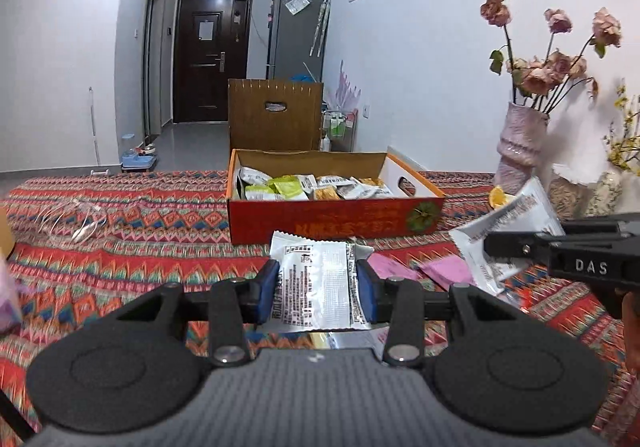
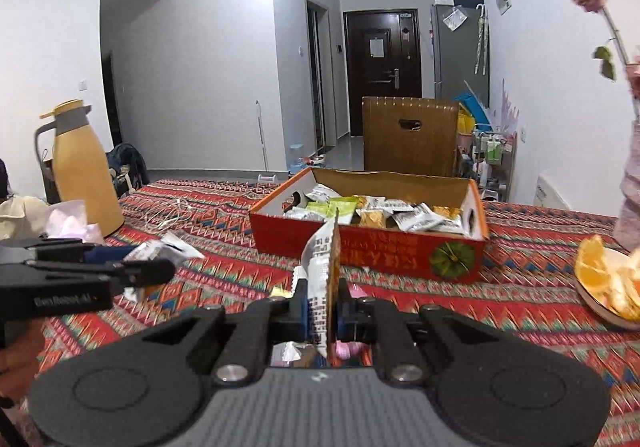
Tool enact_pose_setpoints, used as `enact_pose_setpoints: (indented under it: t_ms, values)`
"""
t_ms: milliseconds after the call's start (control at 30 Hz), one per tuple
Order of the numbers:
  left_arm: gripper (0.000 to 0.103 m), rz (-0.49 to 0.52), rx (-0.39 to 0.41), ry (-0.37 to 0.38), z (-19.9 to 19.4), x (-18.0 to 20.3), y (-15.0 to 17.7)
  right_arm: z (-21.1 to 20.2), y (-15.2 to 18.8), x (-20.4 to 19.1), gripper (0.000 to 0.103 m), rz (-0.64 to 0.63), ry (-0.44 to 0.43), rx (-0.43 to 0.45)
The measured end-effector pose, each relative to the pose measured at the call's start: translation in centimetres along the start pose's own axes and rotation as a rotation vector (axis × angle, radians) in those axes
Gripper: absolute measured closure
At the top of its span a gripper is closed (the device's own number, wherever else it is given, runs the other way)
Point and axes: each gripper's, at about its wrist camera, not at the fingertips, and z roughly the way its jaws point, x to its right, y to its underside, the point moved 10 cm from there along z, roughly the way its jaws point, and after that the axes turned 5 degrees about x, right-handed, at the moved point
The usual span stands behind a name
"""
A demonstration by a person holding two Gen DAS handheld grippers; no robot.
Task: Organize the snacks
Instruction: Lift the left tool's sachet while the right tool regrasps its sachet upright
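Silver foil fills the nearest part of the left wrist view: the left gripper (image 1: pixel 318 285) has its blue pads (image 1: pixel 269 279) pressed against the two side edges of a flat silver snack packet (image 1: pixel 316 283), printed back facing up. Holding it flat and edge to edge looks meant to keep it level for sliding into the box ahead. The right gripper (image 2: pixel 324 307) is clamped on a second snack packet (image 2: pixel 325 271), this one held on edge, so the right wrist view sees a thin upright strip, printed silver on one face and orange on the other. From the left view the same packet (image 1: pixel 508 231) hangs raised and tilted, clear of the cloth.

Just beyond the fingers, a few pink packets (image 1: pixel 416 269) lie loose on the patterned tablecloth (image 1: pixel 120 247); they seem to be what is left to collect. A plate of orange slices (image 2: pixel 608 287) sits to the right, near the table's edge.

Farther on stands the red cardboard box (image 2: pixel 368 251), open-topped and already holding a layer of green, white and orange packets (image 1: pixel 312 187). Both grippers face it, so I judge the step in hand is carrying these two packets over its near wall. A yellow thermos jug (image 2: pixel 84 167) and a pink vase of dried roses (image 1: pixel 520 143) stand well apart at the table's far sides.
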Motion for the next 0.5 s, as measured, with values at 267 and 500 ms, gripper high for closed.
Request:
enact_pose_setpoints:
  t_ms: [267, 500]
  values:
    - [0.062, -0.038, -0.043, 0.006, -5.7, 3.2, 4.2, -8.0, 5.3, 1.5, 0.091, 0.045, 0.038, -0.024]
    - [0.062, -0.020, -0.068, 0.012, -7.5, 5.5, 6.1, -10.9, 8.2, 3.1, 0.091, 0.074, 0.068, -0.047]
